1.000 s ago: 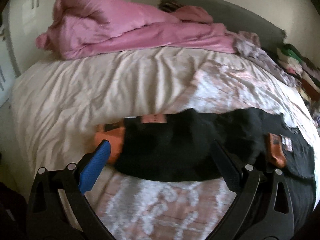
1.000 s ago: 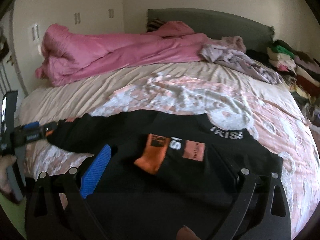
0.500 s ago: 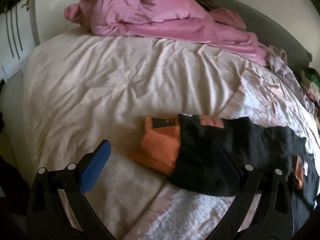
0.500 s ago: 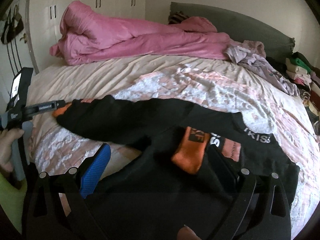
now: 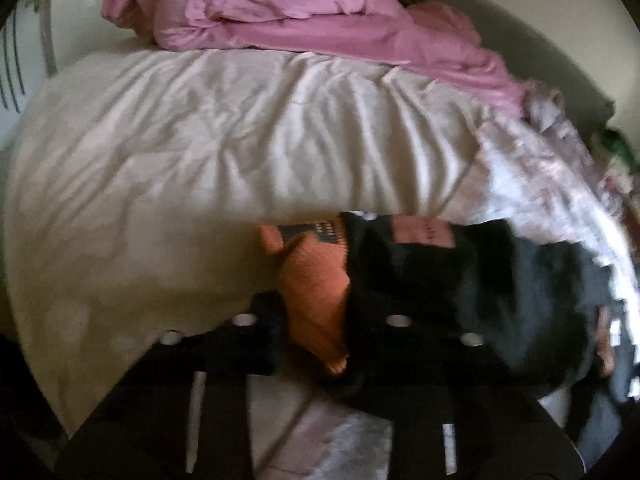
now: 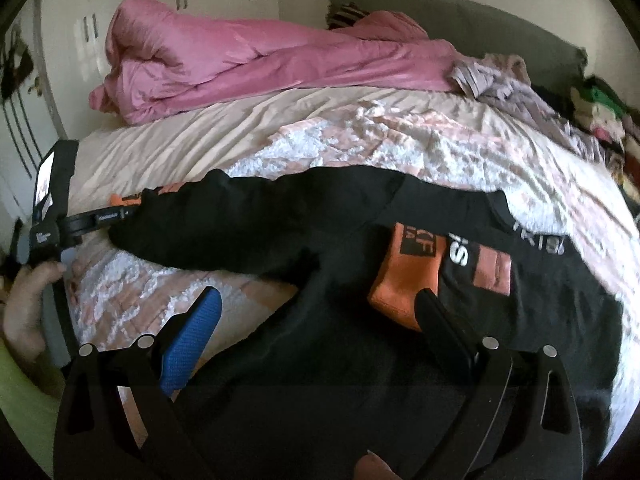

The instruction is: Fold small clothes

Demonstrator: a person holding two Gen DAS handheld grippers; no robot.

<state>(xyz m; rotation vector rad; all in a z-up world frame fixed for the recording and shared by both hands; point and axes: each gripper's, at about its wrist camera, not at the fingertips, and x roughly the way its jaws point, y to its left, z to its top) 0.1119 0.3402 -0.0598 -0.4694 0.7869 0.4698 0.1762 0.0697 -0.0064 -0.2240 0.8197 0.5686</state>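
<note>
A black sweatshirt (image 6: 320,248) with orange cuffs lies spread on the bed, one sleeve stretched out to the left. In the left wrist view my left gripper (image 5: 314,320) has its jaws closing, and the orange cuff (image 5: 316,272) of that sleeve is pinched between them. The right wrist view shows the same gripper (image 6: 120,213) at the sleeve's end, held by a person's hand (image 6: 28,300). My right gripper (image 6: 316,296) hangs open just above the shirt's body, nothing between its fingers. The other orange cuff (image 6: 408,276) lies folded on the chest by its black finger (image 6: 440,320).
A crumpled pink duvet (image 6: 260,60) lies along the back of the bed before a grey headboard (image 6: 480,16). A lavender garment (image 6: 512,84) and a pile of clothes (image 6: 600,112) sit at the right. A pink-and-white blanket (image 6: 360,140) covers the cream sheet (image 5: 200,140).
My left gripper came down onto the sleeve's orange cuff and its wide-open jaws closed around it. The right gripper sank a little toward the shirt and stayed open.
</note>
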